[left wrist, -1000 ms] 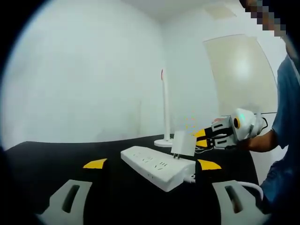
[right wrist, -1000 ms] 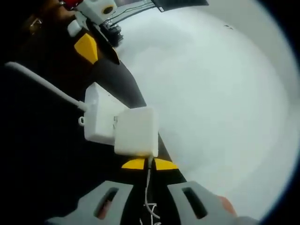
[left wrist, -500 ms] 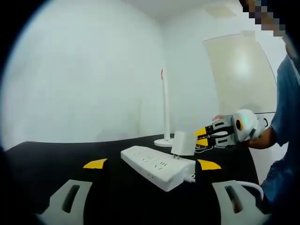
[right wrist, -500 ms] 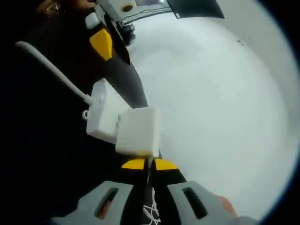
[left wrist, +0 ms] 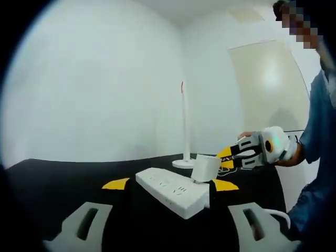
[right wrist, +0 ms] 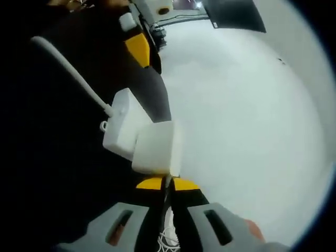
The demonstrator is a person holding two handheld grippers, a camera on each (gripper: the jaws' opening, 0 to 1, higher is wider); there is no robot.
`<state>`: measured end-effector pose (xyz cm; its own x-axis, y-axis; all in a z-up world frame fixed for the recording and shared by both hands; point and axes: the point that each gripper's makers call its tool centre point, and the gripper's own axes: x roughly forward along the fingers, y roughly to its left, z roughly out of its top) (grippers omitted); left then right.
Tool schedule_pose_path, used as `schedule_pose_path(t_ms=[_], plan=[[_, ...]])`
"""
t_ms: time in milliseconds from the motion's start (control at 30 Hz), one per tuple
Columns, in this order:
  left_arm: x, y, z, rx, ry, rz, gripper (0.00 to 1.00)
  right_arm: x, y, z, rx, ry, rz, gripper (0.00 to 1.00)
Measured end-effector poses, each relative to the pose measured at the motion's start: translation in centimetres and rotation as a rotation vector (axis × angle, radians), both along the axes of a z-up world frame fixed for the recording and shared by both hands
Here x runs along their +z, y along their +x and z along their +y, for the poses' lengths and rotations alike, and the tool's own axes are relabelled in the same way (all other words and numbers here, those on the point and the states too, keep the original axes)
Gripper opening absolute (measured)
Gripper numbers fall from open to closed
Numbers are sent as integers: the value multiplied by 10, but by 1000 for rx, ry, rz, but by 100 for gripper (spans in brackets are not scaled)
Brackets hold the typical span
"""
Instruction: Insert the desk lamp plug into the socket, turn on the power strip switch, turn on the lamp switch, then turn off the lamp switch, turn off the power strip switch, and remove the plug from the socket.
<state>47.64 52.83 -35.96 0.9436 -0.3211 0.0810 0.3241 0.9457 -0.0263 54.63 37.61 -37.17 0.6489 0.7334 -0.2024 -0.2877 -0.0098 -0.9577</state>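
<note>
White walls behind a black tabletop (left wrist: 63, 173), with power strip (left wrist: 170, 190) lying near its edge and lamp (left wrist: 184, 126) standing upright just beyond. Right gripper (right wrist: 163, 184) pinched shut on the cord at the base of the white plug (right wrist: 155, 148), plug block held against the strip's end; left gripper (left wrist: 165, 185) hovering spread wide, holding nothing. Risk of prongs skidding off the slots or the unbraced strip sliding, judging by the grip on the cord rather than the plug body.

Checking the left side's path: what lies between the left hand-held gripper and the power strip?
Bare black table; nothing sits between the left hand-held gripper and the power strip, seen in the left gripper view.
</note>
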Motion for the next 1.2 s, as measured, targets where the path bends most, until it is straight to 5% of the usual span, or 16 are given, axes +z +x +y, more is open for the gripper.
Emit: schedule_pose_path(t_ms=[100,167,233,400,533,600,867,1000,1067,1200], plan=[[17,-2,-12,-17,47,-14,41,-2,1,0,6,-40,-18,7],[26,-2,-16,-17,62,-22,20,0,1,1,17,-61,-23,7],[36,3,-18,-33,57,-21,9,1,1,2,31,-76,-24,7],[51,18,-43,-54,111,-14,3,-3,7,4,46,-129,-38,7],[28,30,-50,12,230,117,2,-2,11,5,49,-122,-5,7],[25,33,-52,17,252,128,0,-3,11,6,51,-124,-3,7],[44,40,-62,-9,211,46,0,-5,11,8,73,-145,13,7],[46,45,-68,-16,240,33,0,-3,10,10,80,-140,21,7],[45,45,-75,-67,192,48,0,-3,10,10,81,-138,25,7],[49,51,-71,-42,183,28,0,-4,12,14,86,-132,36,7]])
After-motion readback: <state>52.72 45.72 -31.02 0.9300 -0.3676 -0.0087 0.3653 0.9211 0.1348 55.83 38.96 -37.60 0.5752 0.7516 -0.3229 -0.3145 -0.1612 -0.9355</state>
